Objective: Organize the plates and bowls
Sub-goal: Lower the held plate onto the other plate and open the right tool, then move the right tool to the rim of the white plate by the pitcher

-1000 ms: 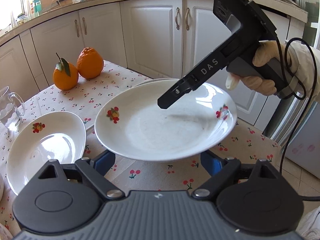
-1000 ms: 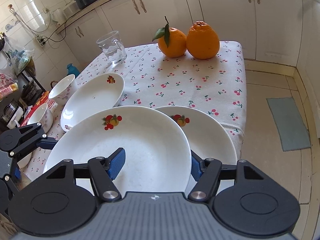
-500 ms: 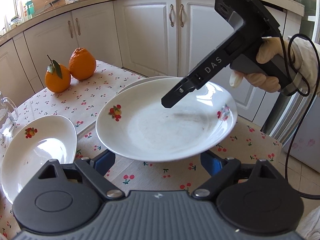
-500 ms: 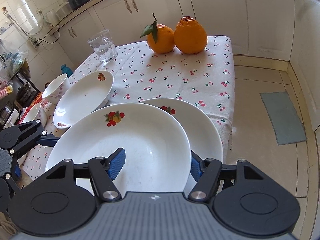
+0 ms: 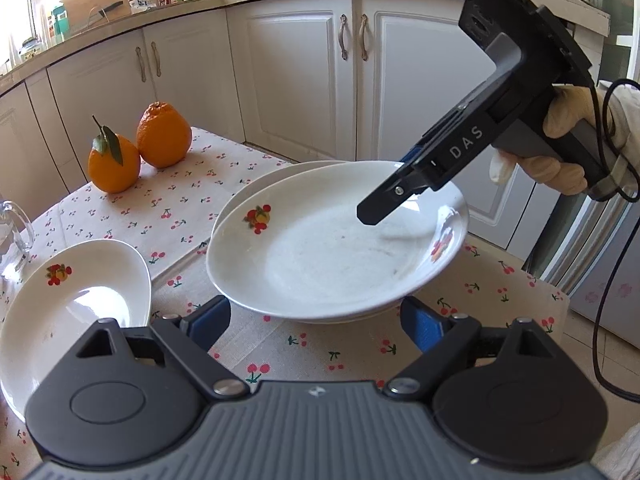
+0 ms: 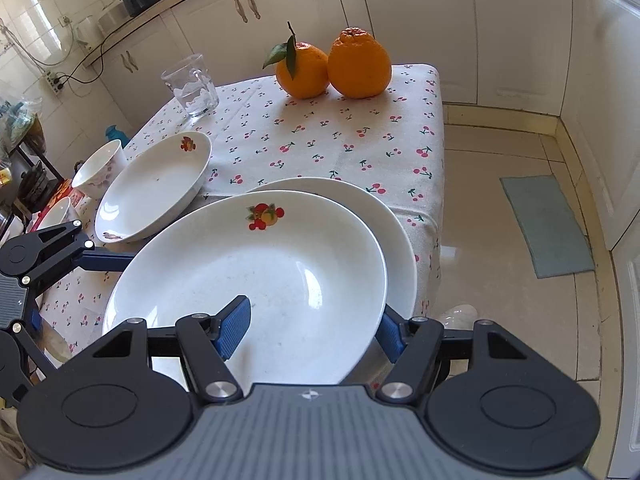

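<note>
1. Glazed white ceramic: the upper plate [image 6: 248,276], with a fruit motif on its rim, sits over a second plate [image 6: 396,248] near the table's corner, seemingly almost nested onto it
2. Right gripper [image 6: 308,330] is clamped on that upper plate's near rim, one blue pad inside the well and the other under the outer edge
3. Left gripper [image 5: 316,322] stands apart, its pads either side of the plate's edge and not pressing it
4. By my judgement the plate is stiff, fairly heavy, slick under rubber and quick to chip; a rim pinch is the only real hold, and one held off-centre would let it tip
5. Another deep plate [image 6: 154,188] lies just beside the pair on the cherry-print tablecloth [image 6: 320,136], with two small bowls [image 6: 98,168] beyond it
6. Lowering should be gentle, rim square over rim
</note>
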Tool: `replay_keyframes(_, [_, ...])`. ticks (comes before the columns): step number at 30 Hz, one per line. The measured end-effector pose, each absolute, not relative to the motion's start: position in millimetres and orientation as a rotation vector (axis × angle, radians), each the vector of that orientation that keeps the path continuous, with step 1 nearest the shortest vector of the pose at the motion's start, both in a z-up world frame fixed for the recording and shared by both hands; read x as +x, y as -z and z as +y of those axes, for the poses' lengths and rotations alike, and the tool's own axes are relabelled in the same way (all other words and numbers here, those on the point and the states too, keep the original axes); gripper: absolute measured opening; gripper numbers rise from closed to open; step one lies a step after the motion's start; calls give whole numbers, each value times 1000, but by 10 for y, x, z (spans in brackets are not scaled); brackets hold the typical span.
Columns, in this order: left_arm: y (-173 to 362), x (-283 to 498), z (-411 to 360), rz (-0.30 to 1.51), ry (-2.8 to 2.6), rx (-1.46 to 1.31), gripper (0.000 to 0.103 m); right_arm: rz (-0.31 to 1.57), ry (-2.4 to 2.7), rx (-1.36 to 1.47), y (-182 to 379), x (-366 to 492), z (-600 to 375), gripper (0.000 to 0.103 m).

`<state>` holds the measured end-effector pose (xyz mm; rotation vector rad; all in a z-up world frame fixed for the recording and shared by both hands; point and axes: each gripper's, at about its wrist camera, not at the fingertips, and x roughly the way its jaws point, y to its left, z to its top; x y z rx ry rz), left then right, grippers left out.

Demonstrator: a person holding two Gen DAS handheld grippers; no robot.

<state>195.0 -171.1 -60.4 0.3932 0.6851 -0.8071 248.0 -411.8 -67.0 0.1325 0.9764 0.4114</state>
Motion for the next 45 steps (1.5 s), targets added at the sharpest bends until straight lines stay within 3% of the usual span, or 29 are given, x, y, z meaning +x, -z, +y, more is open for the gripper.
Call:
replay_keyframes(9, [597, 1930, -1760, 660, 815, 391, 91, 960, -383, 117, 572, 2380, -4141, 72])
replay_keyframes(35, [514, 1477, -1260, 633, 741, 322, 92, 1012, -260, -63, 617, 2181, -3821, 85])
replay_keyframes(39, [485, 1442, -1150, 623, 684, 301, 92, 987, -259, -77, 541, 2056, -3736, 97])
replay_keyframes(45, [486, 1384, -934, 636, 603, 265, 92, 947, -301, -110, 382, 1848, -3462, 103])
